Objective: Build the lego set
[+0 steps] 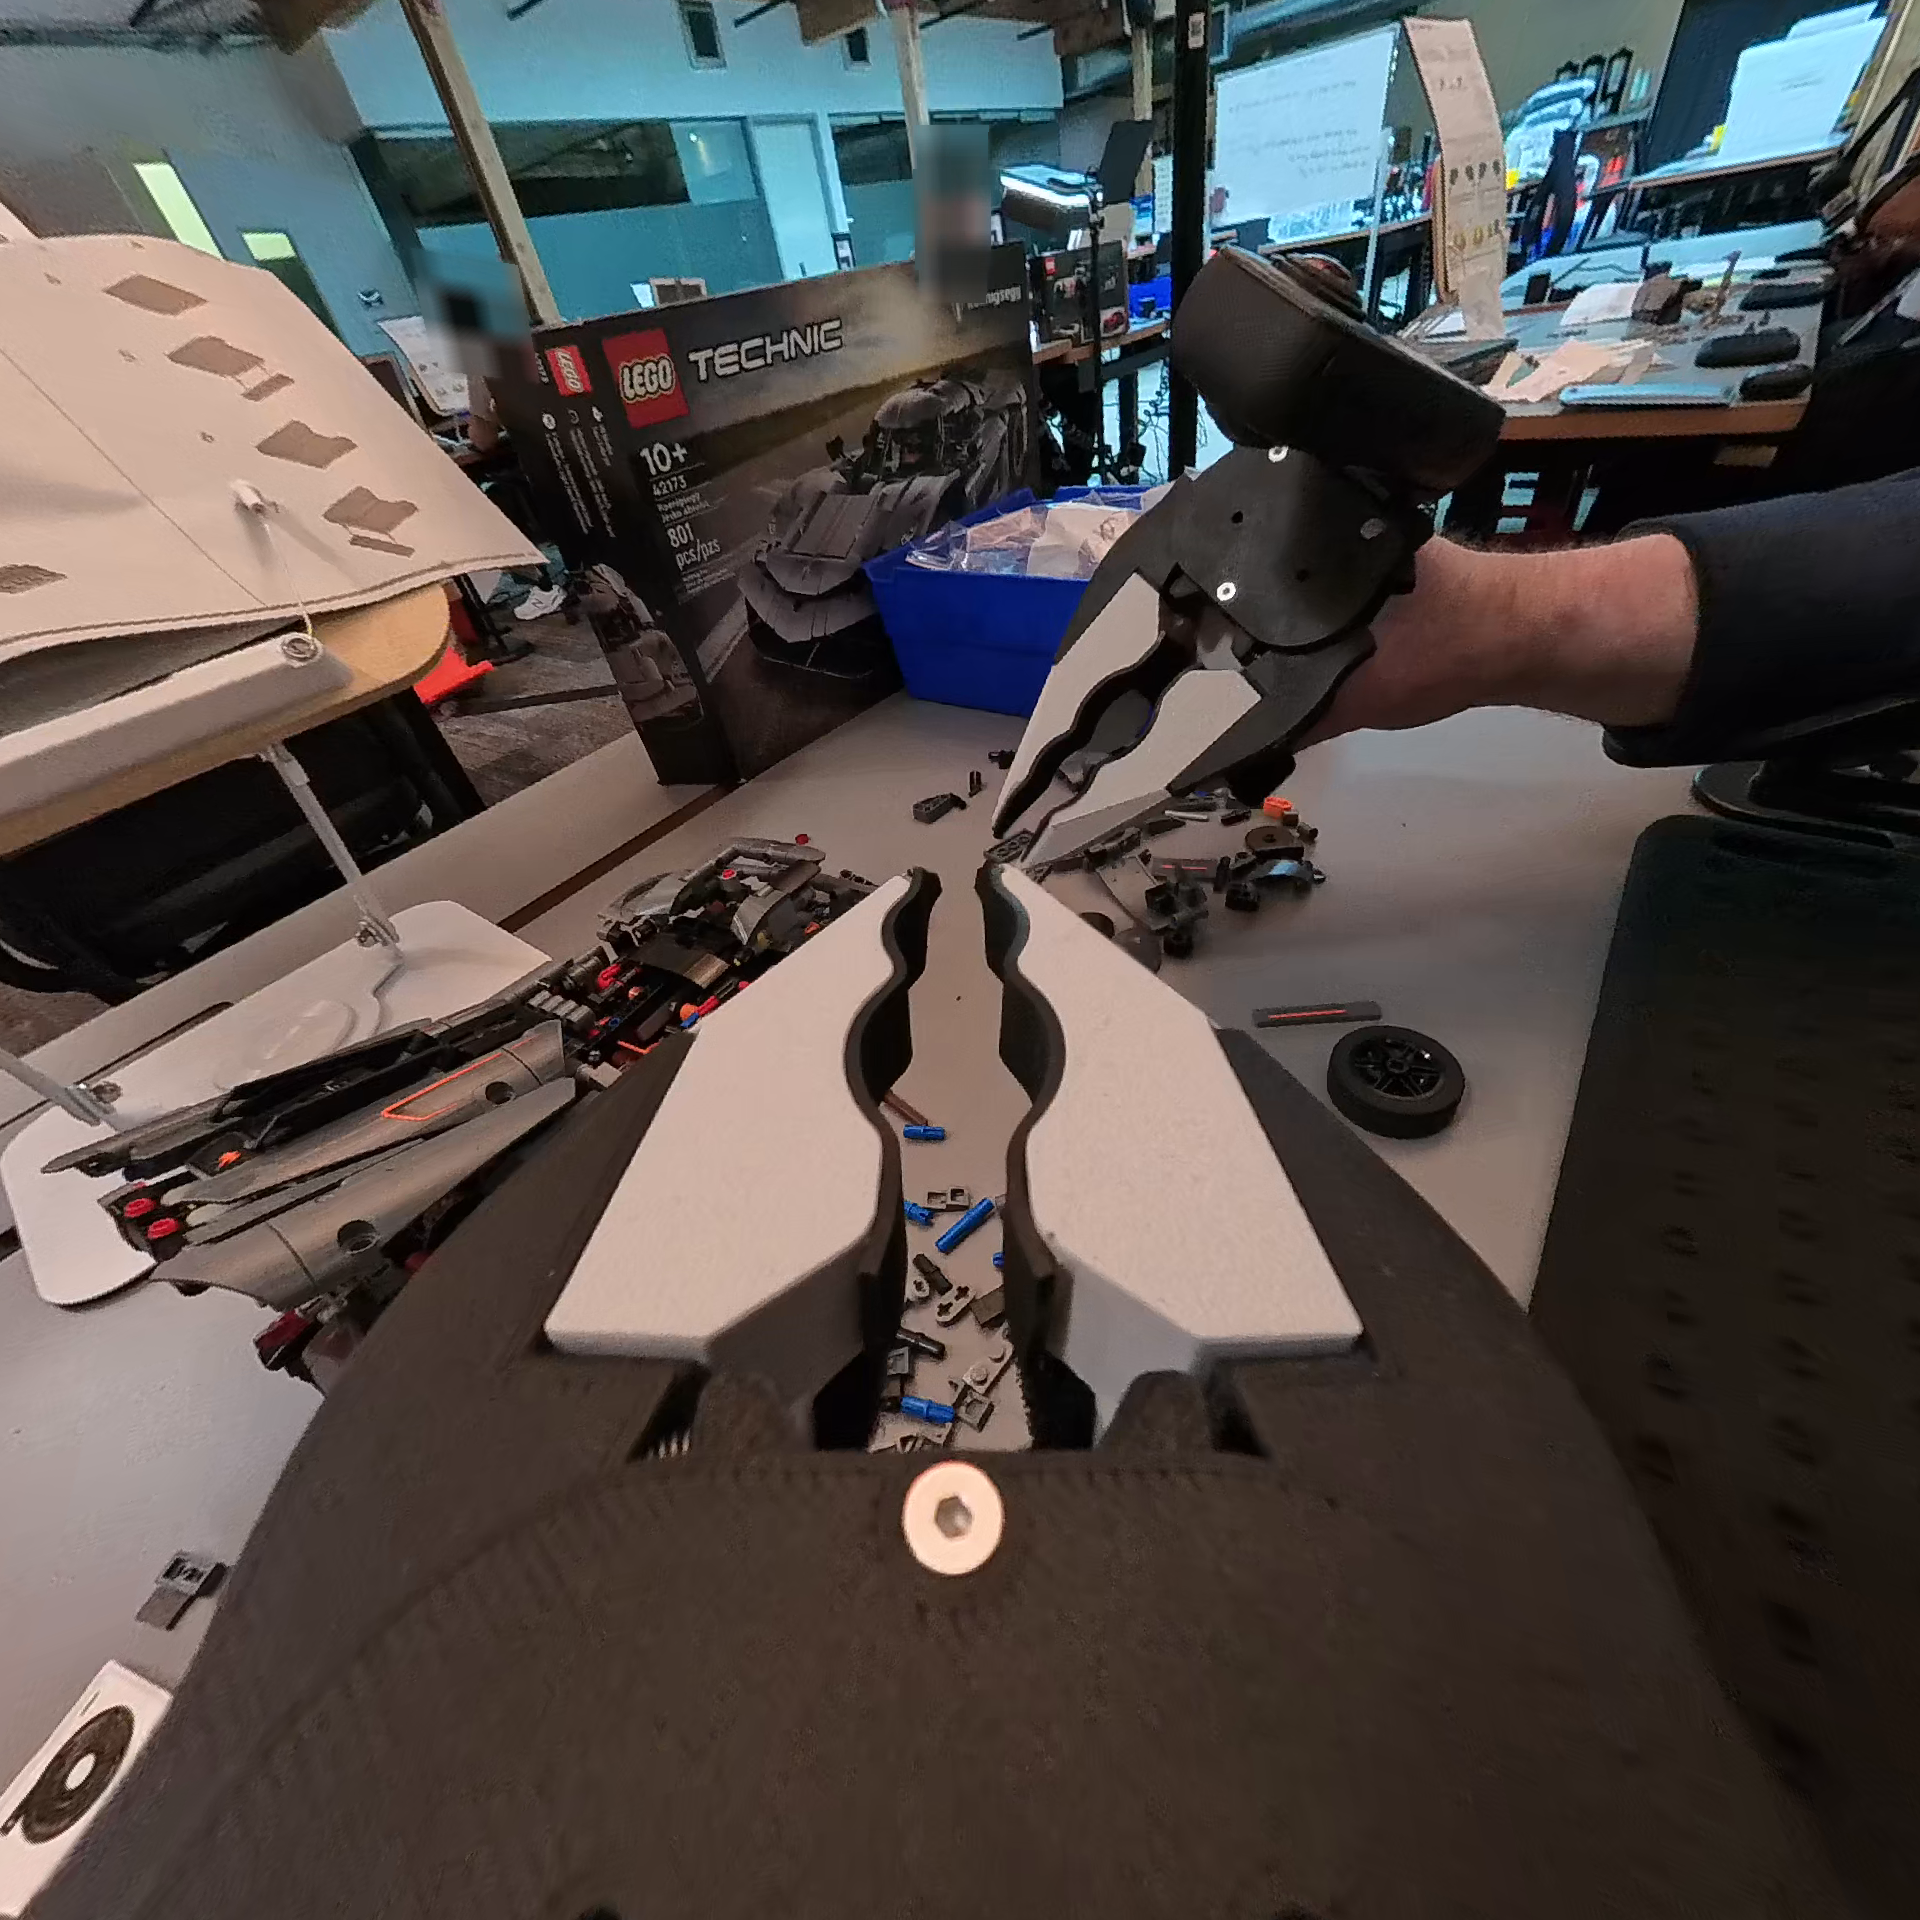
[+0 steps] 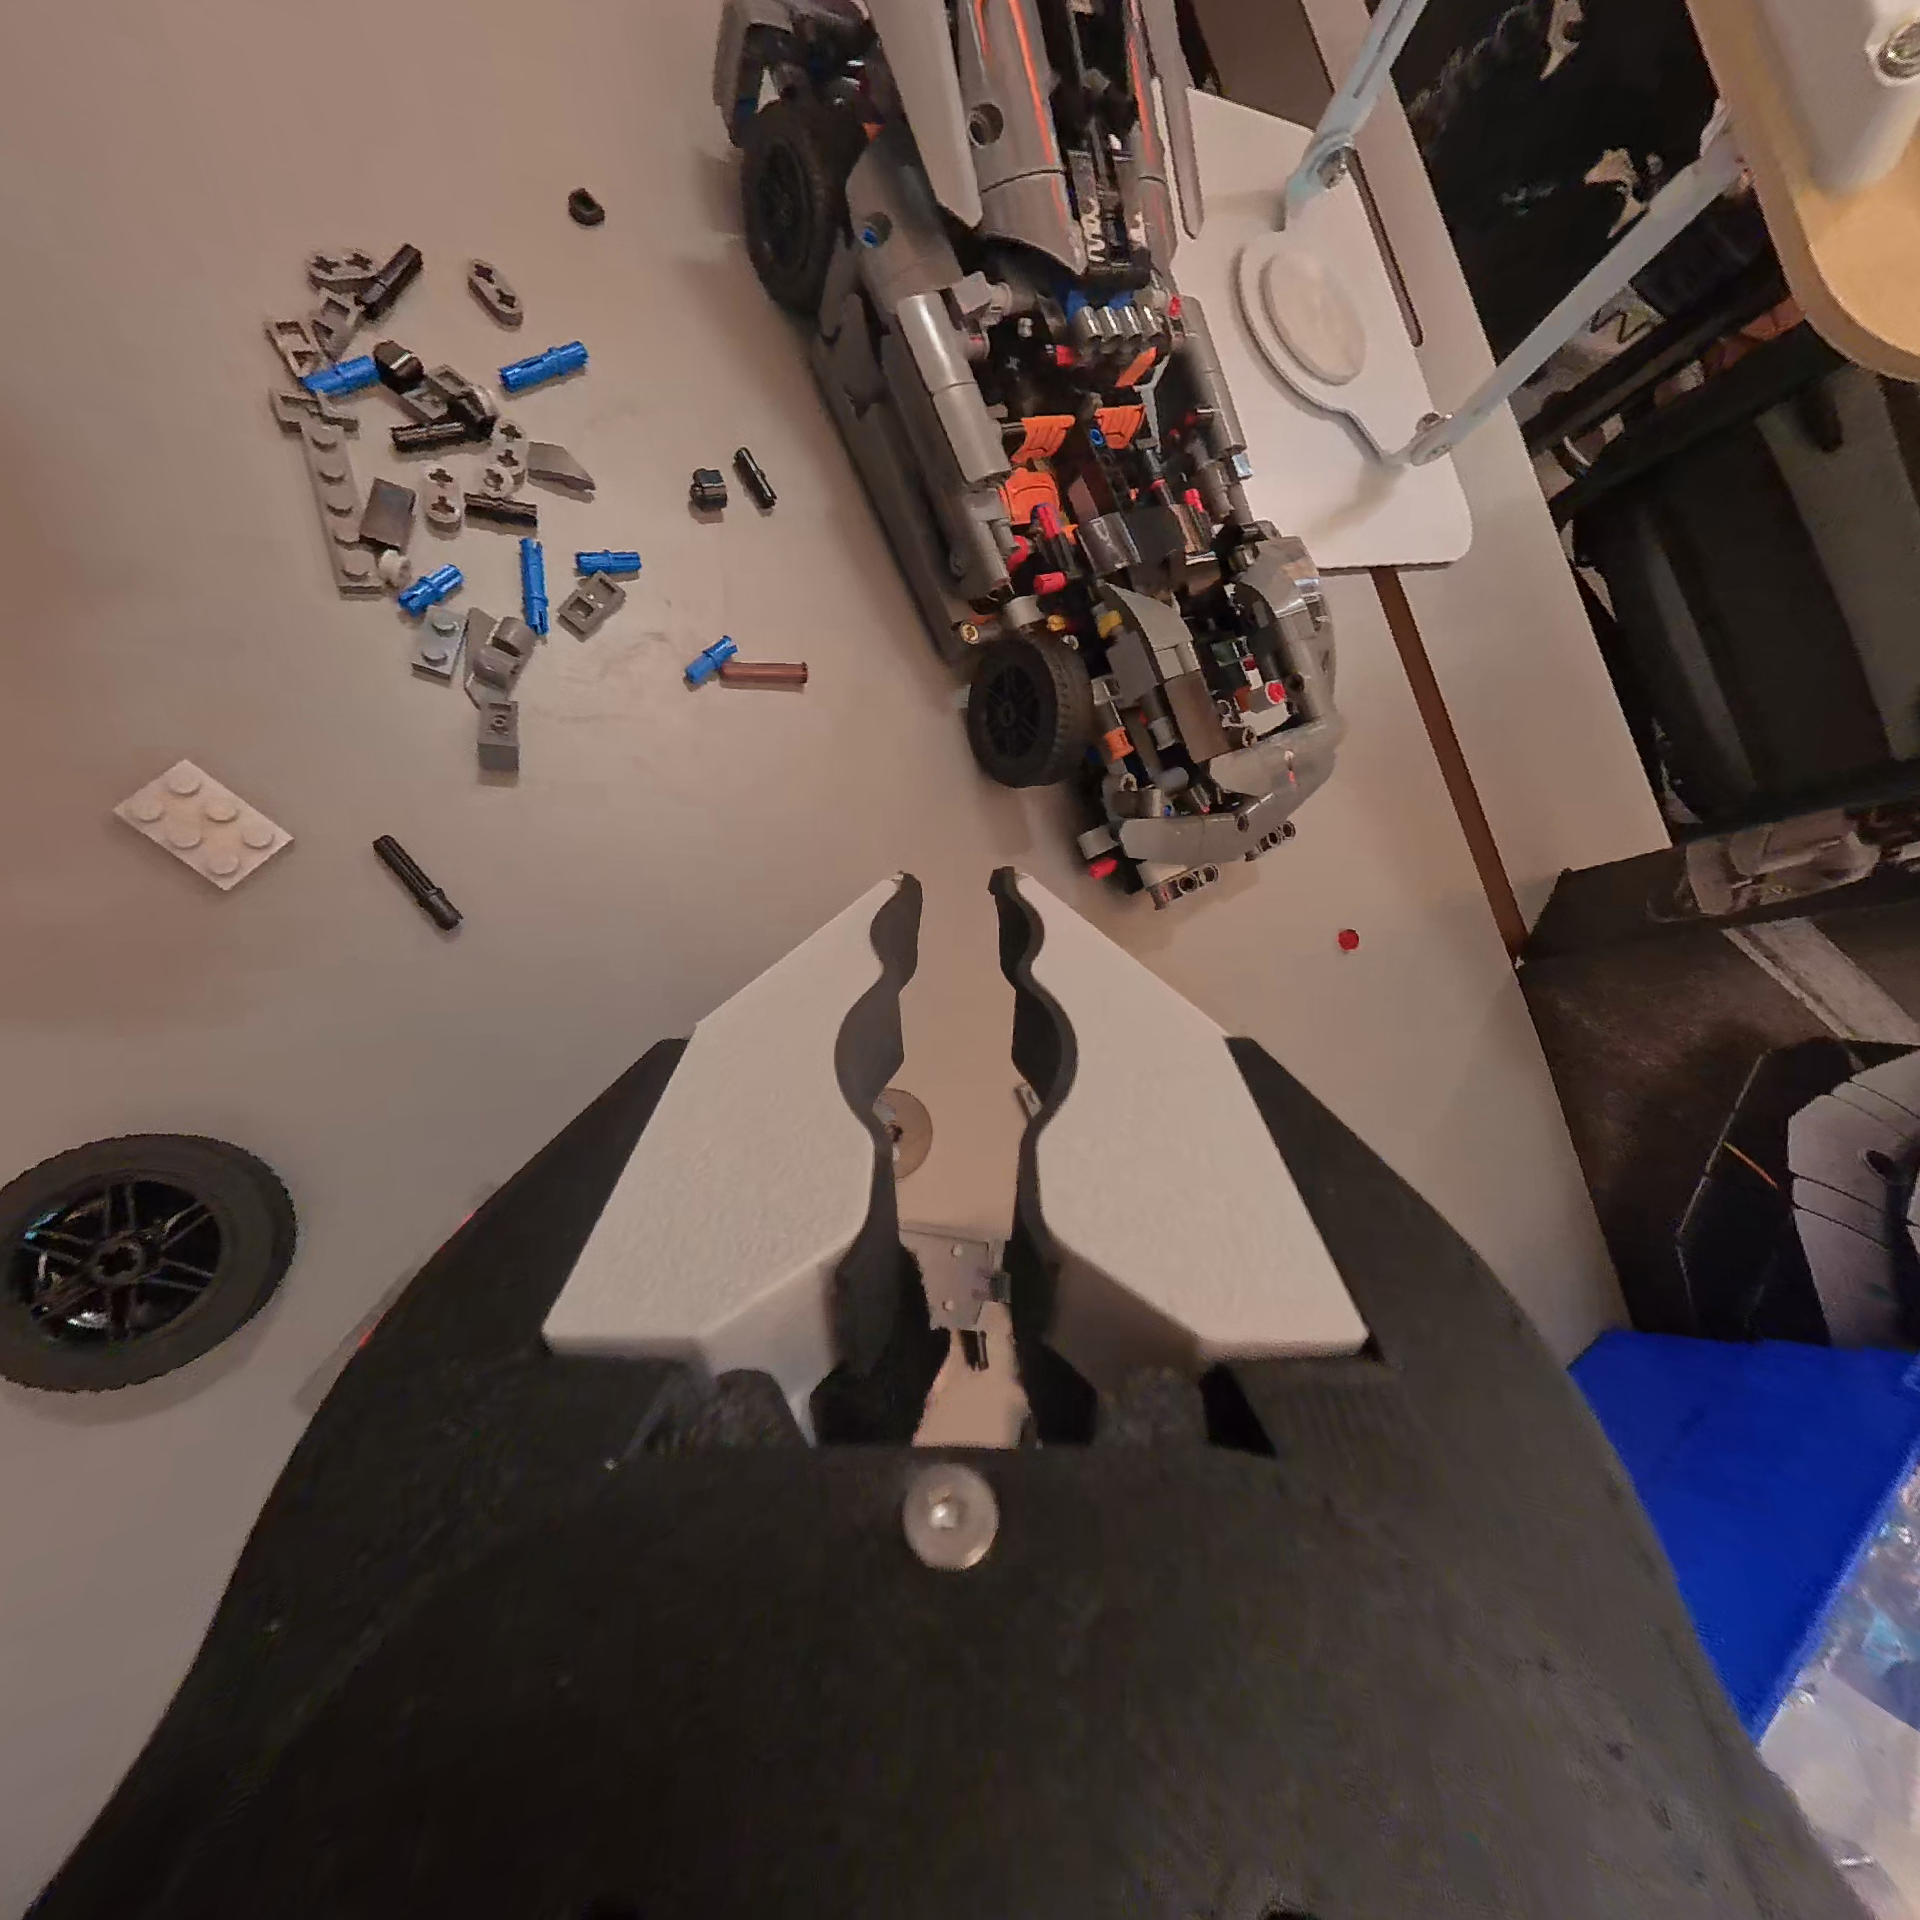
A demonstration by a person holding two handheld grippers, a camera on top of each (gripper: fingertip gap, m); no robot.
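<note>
We hover the right gripper (image 2: 954,883) over the grey table (image 2: 644,997) with its fingers slightly apart and empty, so we pick one loose wheel (image 2: 140,1262) or blue pin (image 2: 542,366) from the scatter, come straight down on it and squeeze square before carrying it across. The left gripper (image 1: 956,883) waits low over more small parts, fingers likewise narrowly parted on nothing. The half-built grey car (image 2: 1049,447), orange and red showing inside, lies just ahead with two wheels fitted on its near side.
</note>
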